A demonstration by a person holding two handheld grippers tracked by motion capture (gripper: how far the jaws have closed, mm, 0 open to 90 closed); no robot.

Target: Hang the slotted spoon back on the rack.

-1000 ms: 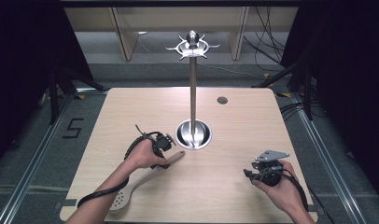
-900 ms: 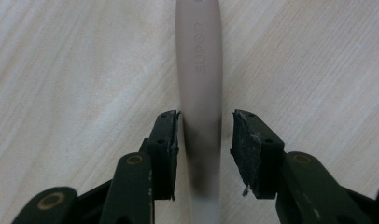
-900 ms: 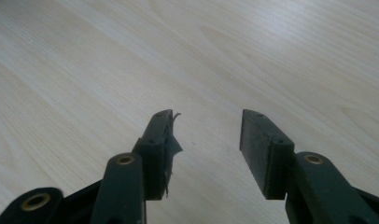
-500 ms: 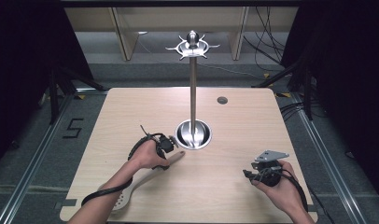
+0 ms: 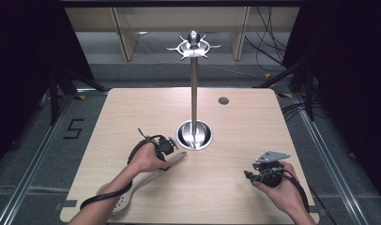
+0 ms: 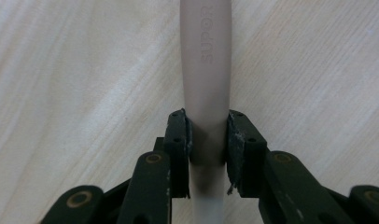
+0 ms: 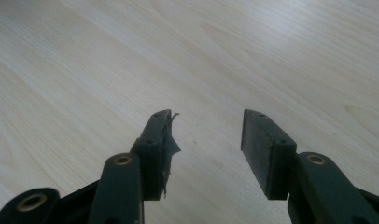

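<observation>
Since a second ago the left gripper has edged a little towards the near edge of the table, settling onto the spoon; the right gripper has hardly stirred near the near right corner.

The spoon lies flat, its slotted head at the near left edge and its handle running up towards the rack, the tip just short of the rack's round base. In the left gripper view the jaws are closed tight on the handle, one pad on each side, just below the embossed lettering.

The risk I'd watch: the handle is smooth and the grip sits far from the head, so on lifting, the heavy end could swing down and twist the spoon in the pads, or slip out. The rack base is also close, so a forward swing might knock the tall pole.

The right gripper is spread wide with nothing between its jaws, poised just over bare wood; its left pad looks frayed.
</observation>
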